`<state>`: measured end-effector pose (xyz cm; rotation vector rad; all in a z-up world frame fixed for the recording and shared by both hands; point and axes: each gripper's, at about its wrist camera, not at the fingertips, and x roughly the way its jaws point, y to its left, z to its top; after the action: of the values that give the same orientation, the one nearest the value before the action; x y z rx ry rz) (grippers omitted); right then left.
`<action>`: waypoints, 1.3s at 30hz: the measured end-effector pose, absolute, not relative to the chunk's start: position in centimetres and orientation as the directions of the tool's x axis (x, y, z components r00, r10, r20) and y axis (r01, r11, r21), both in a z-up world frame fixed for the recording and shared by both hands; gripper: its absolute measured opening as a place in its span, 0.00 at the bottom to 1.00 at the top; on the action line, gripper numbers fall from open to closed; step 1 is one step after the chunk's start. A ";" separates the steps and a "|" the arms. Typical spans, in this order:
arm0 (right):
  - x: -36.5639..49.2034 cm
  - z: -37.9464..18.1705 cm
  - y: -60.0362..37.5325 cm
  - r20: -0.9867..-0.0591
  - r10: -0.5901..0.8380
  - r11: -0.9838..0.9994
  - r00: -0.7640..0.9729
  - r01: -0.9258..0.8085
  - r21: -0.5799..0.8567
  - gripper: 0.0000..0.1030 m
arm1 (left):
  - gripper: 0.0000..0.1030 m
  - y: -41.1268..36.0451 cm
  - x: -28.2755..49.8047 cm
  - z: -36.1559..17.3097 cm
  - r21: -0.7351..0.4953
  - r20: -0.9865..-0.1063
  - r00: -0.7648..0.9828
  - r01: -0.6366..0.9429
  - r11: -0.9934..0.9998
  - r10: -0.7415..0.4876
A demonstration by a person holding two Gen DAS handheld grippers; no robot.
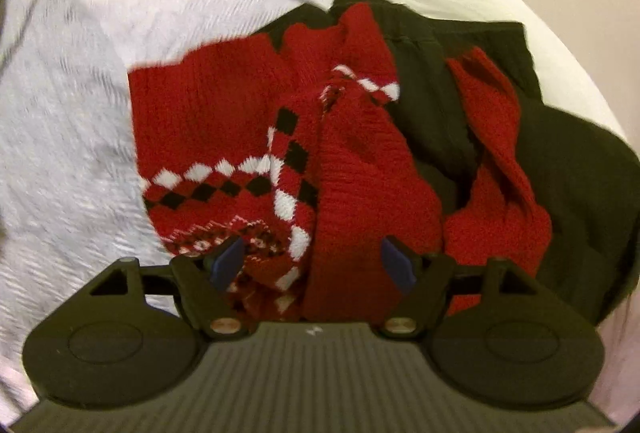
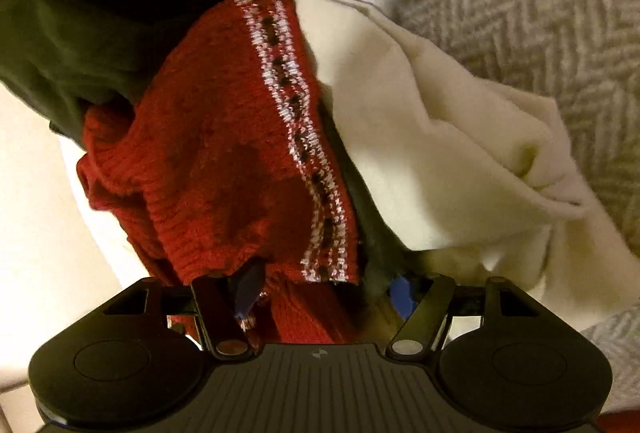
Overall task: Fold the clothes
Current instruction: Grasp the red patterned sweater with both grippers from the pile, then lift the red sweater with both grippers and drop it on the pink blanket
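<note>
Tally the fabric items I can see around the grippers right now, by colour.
Red knit sweater with diamond pattern: 1
Dark green/black garment: 1
Cream cloth: 1
White-grey herringbone bedcover: 1
Total: 4

Both the left gripper and the right gripper have red knit between their fingers, which stand apart; whether they grip it is unclear.

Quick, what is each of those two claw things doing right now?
Left gripper: open, red sweater between its fingers.
Right gripper: open, around the red sweater's edge.
</note>
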<state>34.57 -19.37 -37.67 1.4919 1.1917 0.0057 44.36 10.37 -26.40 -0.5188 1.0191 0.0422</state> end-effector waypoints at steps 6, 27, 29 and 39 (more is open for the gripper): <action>35.3 -35.0 -18.1 -0.602 0.682 0.364 0.416 0.521 0.772 0.34 | 0.25 9.8 44.5 -27.1 -0.424 -0.801 0.547 -0.229 0.876 -0.244; 30.2 -17.6 -16.7 -0.489 0.748 0.547 0.448 0.000 0.837 0.05 | 0.14 12.4 31.3 -14.6 -0.571 -0.581 0.764 -0.136 0.810 -0.281; 28.6 -15.4 -16.5 -0.479 0.767 0.554 0.426 -0.066 0.830 0.06 | 0.14 13.8 26.9 -12.9 -0.593 -0.555 0.795 -0.172 0.786 -0.245; 17.2 -6.3 -10.4 -0.477 0.857 0.516 0.197 -0.339 0.786 0.06 | 0.14 19.3 0.1 -5.2 -0.597 -0.484 0.873 -0.376 0.708 0.056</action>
<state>17.23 -10.41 -6.30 0.5924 1.0619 0.9091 0.14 19.29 -5.18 -0.7504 0.4578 0.2497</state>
